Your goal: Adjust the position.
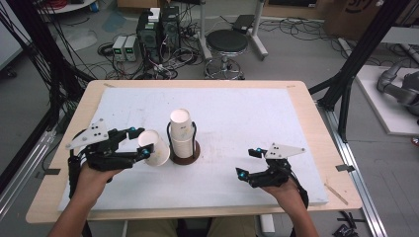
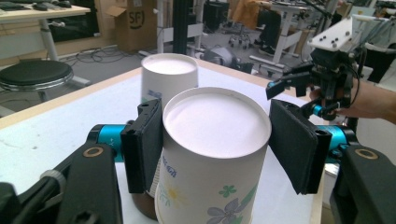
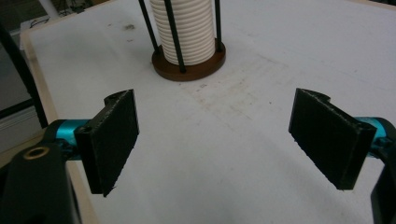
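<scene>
A brown-based wire holder [image 1: 186, 153] with a stack of paper cups [image 1: 182, 126] stands mid-desk [image 1: 247, 108]. Just left of it, the left hand-held gripper [image 1: 140, 142] pinches an inverted flowered paper cup [image 2: 212, 158] between its pads. The right hand-held gripper [image 1: 248, 162] hovers well apart, wide open and empty.

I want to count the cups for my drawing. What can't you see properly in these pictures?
- How many cups are in the cup stack: the high view is too small to count, and the right gripper view cuts its top off at the frame edge.
- The bottom of the flowered cup: cut off by the lower edge in the left gripper view.
- Whether the left gripper fingers press the flowered cup: one touches, the other shows a gap.
</scene>
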### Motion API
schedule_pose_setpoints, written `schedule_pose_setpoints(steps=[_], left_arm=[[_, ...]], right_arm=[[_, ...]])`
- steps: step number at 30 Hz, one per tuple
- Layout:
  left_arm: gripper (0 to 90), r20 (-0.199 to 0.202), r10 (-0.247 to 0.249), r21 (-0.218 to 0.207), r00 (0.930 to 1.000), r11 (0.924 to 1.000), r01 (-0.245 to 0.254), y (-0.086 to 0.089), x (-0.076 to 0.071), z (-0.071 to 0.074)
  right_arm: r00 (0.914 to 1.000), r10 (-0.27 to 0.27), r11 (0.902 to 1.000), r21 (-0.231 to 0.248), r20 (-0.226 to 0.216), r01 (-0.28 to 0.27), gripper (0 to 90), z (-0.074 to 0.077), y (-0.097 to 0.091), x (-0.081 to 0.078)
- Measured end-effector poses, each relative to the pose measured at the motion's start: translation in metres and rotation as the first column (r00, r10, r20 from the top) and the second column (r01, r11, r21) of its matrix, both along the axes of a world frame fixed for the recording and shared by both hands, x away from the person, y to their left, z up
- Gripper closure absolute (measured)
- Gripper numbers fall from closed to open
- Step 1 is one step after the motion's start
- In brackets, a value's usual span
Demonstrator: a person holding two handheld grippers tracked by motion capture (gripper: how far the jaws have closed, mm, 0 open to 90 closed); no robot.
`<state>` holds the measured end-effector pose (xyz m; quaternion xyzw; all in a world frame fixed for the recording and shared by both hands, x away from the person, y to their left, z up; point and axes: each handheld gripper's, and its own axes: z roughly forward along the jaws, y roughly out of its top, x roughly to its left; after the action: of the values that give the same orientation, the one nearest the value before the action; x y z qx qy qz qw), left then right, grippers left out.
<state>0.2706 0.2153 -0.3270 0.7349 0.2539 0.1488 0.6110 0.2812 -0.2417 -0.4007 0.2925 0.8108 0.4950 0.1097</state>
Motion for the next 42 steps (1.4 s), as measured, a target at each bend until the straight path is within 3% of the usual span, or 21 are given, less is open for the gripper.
schedule_pose_setpoints(steps=[7, 14, 25, 32, 42], left_arm=[[37.1, -0.012, -0.048, 0.014, 0.9988, 0.9987, 0.048, -0.017, -0.003, -0.007], [37.2, -0.018, -0.094, 0.017, 0.9954, 0.9954, 0.094, -0.030, -0.004, -0.006], [37.2, -0.035, -0.165, 0.020, 0.9857, 0.9860, 0.166, -0.055, -0.003, -0.010], [37.3, -0.040, -0.197, 0.029, 0.9796, 0.9797, 0.198, -0.069, -0.002, -0.012], [37.3, -0.043, -0.235, 0.030, 0.9710, 0.9711, 0.237, -0.082, -0.001, -0.014]], right_arm=[[0.9991, 0.043, 0.9985, 0.036, -0.001, -0.043, 16.2, 0.006, 0.010, -0.002], [0.9945, 0.104, 0.9939, 0.036, 0.015, -0.104, 16.2, 0.012, 0.029, -0.004], [0.9718, 0.229, 0.9716, 0.049, 0.057, -0.231, 16.2, 0.019, 0.066, -0.001], [0.9573, 0.285, 0.9566, 0.048, 0.045, -0.287, 16.2, 0.015, 0.082, -0.001], [0.9502, 0.308, 0.9488, 0.058, 0.046, -0.311, 16.2, 0.012, 0.087, -0.004]])
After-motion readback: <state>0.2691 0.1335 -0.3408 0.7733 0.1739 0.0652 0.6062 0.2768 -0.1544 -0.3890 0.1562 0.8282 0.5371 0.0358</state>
